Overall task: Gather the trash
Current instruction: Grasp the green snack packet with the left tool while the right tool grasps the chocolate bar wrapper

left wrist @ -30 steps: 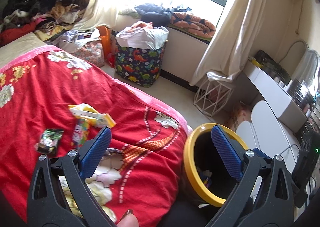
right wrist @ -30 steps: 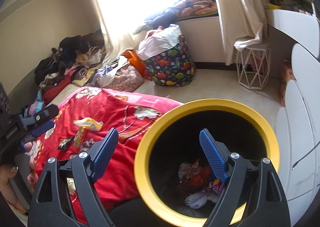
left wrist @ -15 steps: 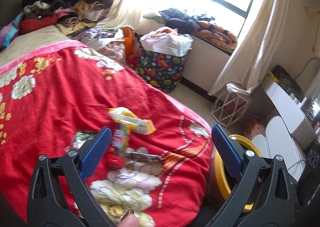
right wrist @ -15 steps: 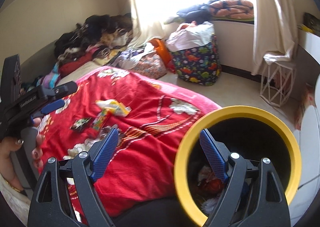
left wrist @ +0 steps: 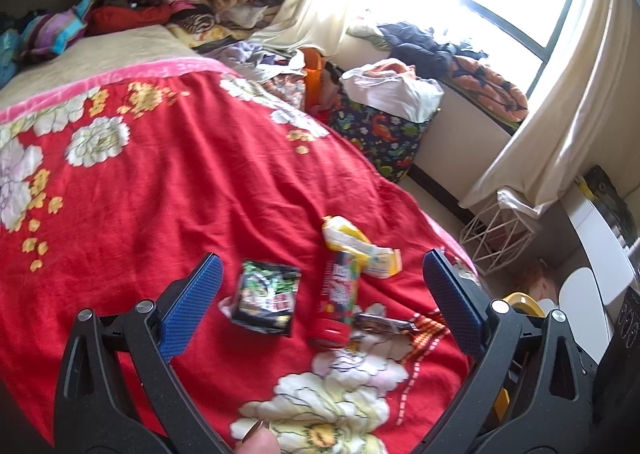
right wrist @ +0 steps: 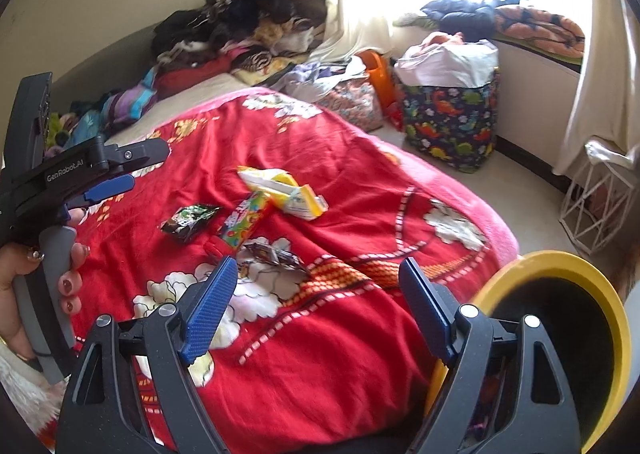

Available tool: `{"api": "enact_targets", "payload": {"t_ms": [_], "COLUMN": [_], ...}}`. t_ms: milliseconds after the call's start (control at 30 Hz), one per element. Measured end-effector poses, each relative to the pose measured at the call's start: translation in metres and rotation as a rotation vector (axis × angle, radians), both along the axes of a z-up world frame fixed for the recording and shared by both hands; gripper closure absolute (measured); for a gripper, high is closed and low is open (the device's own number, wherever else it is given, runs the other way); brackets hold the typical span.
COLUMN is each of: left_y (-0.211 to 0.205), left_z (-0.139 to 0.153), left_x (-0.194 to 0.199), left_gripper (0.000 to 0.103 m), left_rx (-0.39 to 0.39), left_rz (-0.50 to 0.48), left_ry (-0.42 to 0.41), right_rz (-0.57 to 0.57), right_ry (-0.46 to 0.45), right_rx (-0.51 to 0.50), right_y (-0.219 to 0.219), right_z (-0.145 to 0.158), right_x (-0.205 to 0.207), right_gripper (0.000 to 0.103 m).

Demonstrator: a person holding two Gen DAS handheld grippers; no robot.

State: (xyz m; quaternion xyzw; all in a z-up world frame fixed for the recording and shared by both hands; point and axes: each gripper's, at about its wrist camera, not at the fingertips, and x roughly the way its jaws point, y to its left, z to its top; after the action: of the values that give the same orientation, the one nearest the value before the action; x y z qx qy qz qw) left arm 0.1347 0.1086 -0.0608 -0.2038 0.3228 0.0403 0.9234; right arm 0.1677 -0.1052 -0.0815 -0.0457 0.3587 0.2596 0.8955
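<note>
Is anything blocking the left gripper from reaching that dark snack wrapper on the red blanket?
Nothing visible does. The left gripper is open with the dark wrapper lying flat ahead between its fingers; the candy tube lies beside it, apart.

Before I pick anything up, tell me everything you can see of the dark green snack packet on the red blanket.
The dark green snack packet is a small glossy foil-like pouch with black, green and red print, crumpled and seemingly empty. It lies flat on the red blanket, alone, just left of the colourful candy tube without touching it. The open left gripper hovers in front of it; nothing grips it. The right wrist view shows it puckered, with one edge lifted.
</note>
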Motion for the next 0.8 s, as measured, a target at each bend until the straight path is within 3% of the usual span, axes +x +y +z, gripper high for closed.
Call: {"api": "enact_targets", "payload": {"t_ms": [200,267,433,500,567,667,800], "left_y": [0.017,0.021,0.022,0.022,0.024,0.026,0.028], "left_z": [-0.021,-0.029,-0.046,-0.052,-0.057,-0.065,-0.073], "left_x": [0.001,0.003,0.007,0.010,0.012,0.015,0.018], "left_gripper": [0.011,0.011,0.015,0.017,0.019,0.022,0.029], "left_rx": [-0.033,-0.053,-0.083,-0.094,-0.111,-0.135,-0.150], "left_rz": [0.021,0.023,0.022,0.019,0.021,0.032,0.056], "left_ry": [0.052,0.074,0.111,0.124,0.136,0.152,0.163], "right_rz": [0.076,0.100,0.132,0.137,0.144,0.166,0.172], "right_ry": [0.049,0.071,0.113,0.131,0.156,0.183,0.186], "right_rx": [-0.057,-0.074,-0.112,-0.123,-0.134,-0.114,-0.088], "right_y": [0.032,0.041,0.058,0.062,0.065,0.067,0.063], "right_z": [-0.021,-0.031,-0.054,-0.062,-0.071,-0.077,-0.076], "right_x": [0.026,0.033,0.049,0.054,0.059,0.056,0.045], "right_gripper": [0.027,0.034,0.040,0.046,0.064,0.078,0.080]}}
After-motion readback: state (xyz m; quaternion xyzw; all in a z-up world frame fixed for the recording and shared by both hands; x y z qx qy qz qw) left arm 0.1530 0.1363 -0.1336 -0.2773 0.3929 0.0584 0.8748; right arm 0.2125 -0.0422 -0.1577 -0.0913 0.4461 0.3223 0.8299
